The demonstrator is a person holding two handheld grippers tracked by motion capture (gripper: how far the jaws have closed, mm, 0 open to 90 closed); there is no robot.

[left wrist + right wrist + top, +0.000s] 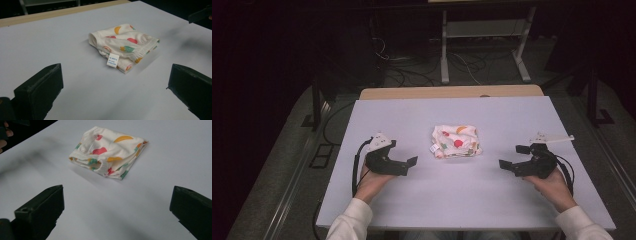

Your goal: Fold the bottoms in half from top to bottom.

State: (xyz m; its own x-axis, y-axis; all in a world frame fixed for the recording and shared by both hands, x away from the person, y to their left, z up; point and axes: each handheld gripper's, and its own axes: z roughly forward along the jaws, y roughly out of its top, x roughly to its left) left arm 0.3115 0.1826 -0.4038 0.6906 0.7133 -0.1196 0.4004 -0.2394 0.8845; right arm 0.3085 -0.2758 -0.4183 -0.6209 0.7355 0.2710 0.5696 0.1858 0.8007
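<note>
High view first: my left gripper [404,159] sits in the lower left of the frame on the pale lavender-grey tabletop [492,200], and my right gripper [512,156] sits in the lower right, each with a hand wrapped around its black body and a white sleeve [352,222] coming in from the bottom edge. Both point inward toward the middle of the frame. Between them, slightly above their line and close to the frame's centre, lies the small folded cream cloth printed with red, orange and green fruit shapes [456,141]. It lies flat on the tabletop, well apart from both grippers, and neither touches it.

From the left gripper view, my two black jaws stand wide apart at the bottom corners with nothing between them but bare table. The folded cloth [123,46] lies in the upper middle of that frame, with a small white label carrying blue print [112,60] hanging from its near edge. A dark bit of my right gripper [200,14] shows at the upper right.

From the right gripper view, the jaws are likewise spread wide at the bottom corners and grip nothing. The cloth [110,152] lies in the upper middle of that frame, its layered folded edges turned toward the lower right.
</note>
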